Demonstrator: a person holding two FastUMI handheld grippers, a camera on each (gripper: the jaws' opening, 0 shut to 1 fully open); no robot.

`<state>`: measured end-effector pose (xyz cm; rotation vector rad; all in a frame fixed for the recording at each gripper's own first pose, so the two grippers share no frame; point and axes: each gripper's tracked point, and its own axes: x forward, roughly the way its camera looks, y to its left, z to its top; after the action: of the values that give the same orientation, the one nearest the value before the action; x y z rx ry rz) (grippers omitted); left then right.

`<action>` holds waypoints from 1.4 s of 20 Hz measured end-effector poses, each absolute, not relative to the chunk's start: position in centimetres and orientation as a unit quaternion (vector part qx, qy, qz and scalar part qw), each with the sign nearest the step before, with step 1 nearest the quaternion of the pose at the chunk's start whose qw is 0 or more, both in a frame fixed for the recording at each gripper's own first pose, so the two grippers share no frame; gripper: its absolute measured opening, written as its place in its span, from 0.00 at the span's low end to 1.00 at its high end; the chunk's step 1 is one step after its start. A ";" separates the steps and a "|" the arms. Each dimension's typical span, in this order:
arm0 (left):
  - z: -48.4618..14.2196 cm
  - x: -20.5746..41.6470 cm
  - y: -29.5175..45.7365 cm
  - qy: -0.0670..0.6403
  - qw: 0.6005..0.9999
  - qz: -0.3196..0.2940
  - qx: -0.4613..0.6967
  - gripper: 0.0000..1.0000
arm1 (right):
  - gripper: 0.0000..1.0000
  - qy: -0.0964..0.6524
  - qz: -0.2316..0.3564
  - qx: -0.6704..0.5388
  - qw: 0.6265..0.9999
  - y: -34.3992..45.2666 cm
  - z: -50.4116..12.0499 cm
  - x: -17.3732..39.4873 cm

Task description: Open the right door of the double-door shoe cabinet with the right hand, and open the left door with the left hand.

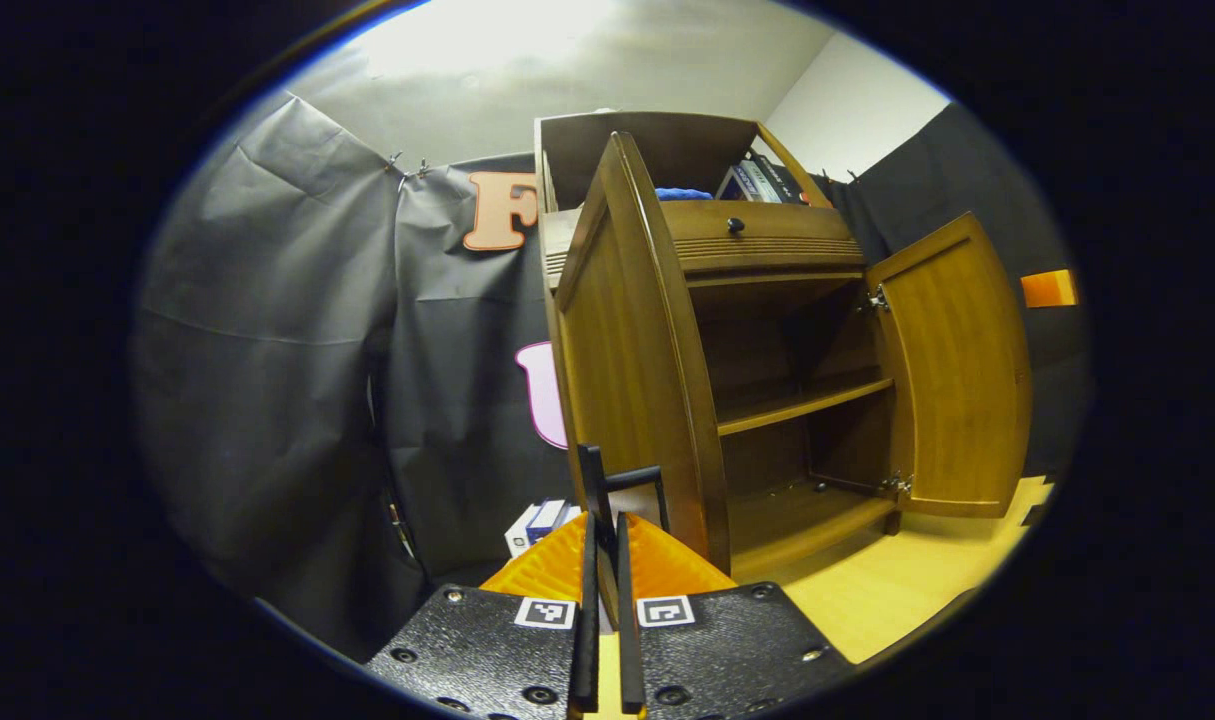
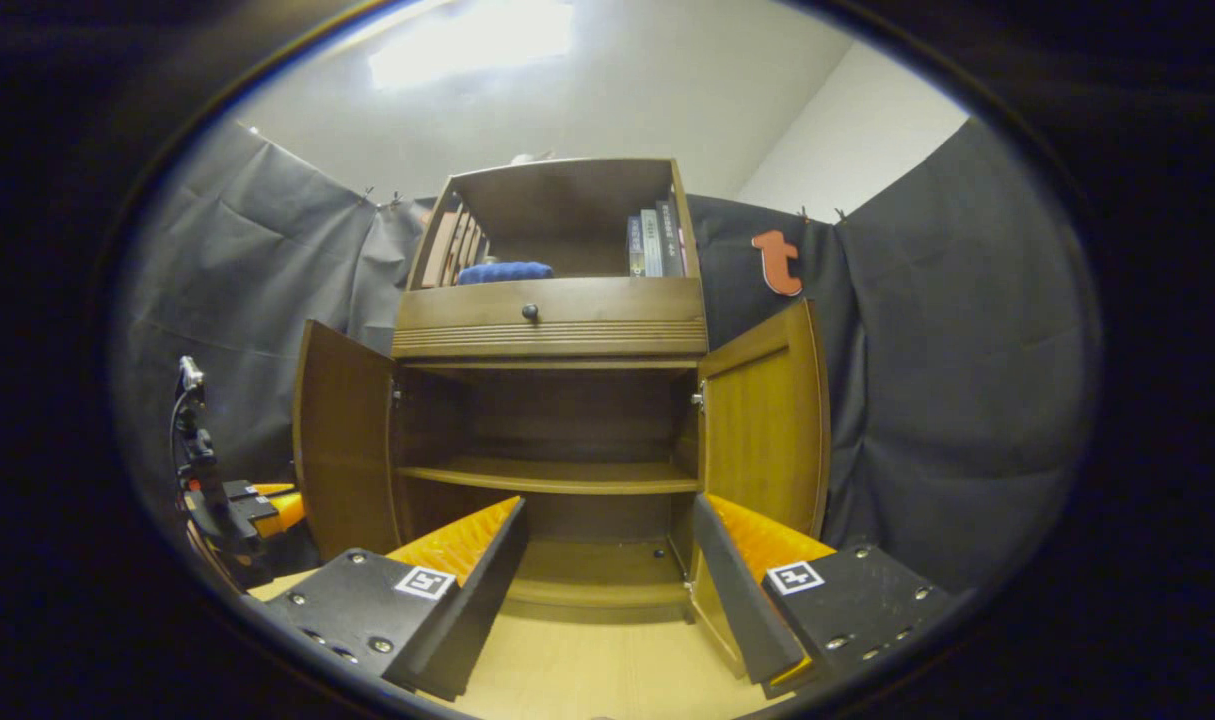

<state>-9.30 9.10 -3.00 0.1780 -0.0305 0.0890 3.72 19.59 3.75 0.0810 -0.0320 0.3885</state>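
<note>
Right gripper view: fingers (image 2: 607,590) apart over wooden floor (image 2: 587,670), shoe cabinet (image 2: 552,320) between cloth walls.

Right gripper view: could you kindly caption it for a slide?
Open right gripper facing the cabinet, both doors swung open, shelves bare.

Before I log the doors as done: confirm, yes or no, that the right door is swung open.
Yes: in the right gripper view the right door stands swung outward on its hinges, exposing the shelf inside the shoe cabinet.
</note>
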 end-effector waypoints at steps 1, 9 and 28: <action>-3.1 -9.4 9.3 -0.010 0.996 0.031 0.088 0.07 | 0.96 -0.015 0.193 0.042 0.980 19.8 3.7 3.9; -3.3 -10.3 14.9 -0.002 0.997 0.032 0.073 0.02 | 0.98 -0.014 0.193 0.049 0.980 21.5 3.6 4.5; -3.7 -10.4 17.1 0.018 0.995 -0.094 0.008 0.05 | 0.95 -0.028 0.182 0.079 0.980 21.1 4.4 3.0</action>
<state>-10.38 17.11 -3.71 0.0168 0.0363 -0.1881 2.99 21.07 4.37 0.1588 -0.0560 0.3671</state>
